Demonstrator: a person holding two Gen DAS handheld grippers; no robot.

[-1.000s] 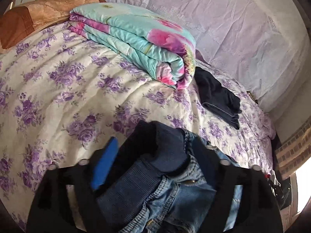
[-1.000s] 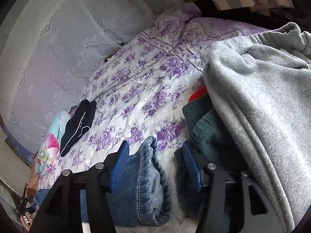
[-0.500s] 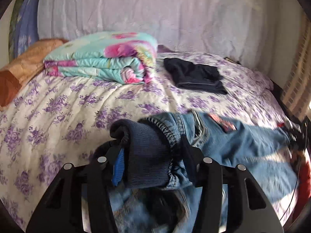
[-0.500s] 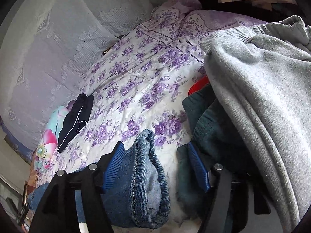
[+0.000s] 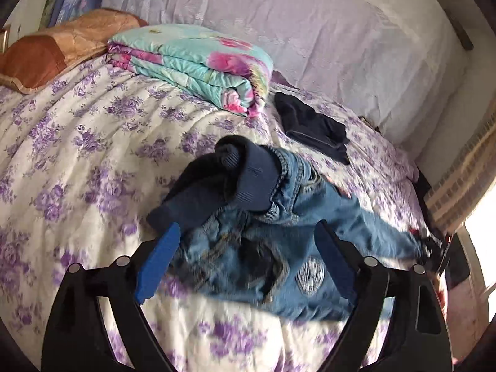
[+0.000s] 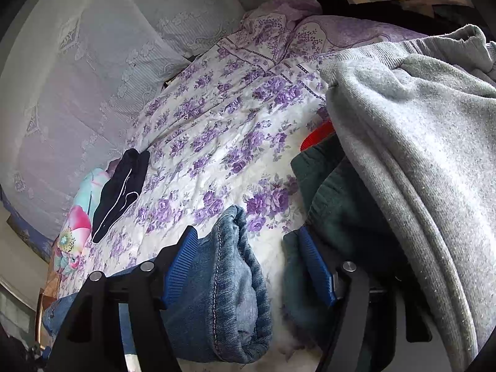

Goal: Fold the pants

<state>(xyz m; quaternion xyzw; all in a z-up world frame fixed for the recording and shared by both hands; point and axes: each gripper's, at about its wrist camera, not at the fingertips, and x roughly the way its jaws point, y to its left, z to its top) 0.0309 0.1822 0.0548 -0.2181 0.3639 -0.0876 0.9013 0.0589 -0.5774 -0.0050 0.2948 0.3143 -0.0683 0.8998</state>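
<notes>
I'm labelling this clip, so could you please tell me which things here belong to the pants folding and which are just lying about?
In the job:
- denim pants
- left gripper, open
- right gripper, open

Lying about:
- folded floral quilt
- dark garment
- grey sweatshirt
- green garment
- brown pillow

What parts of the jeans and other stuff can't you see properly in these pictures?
- Jeans, left view: the waist end is smeared by motion blur, and the badge's writing is too small to read.
- Jeans leg, right view: the rest runs behind the right tool and off the bottom edge.
- Green garment, right view: mostly buried under the grey sweatshirt.
- Red thing, right view: only a sliver shows.
</notes>
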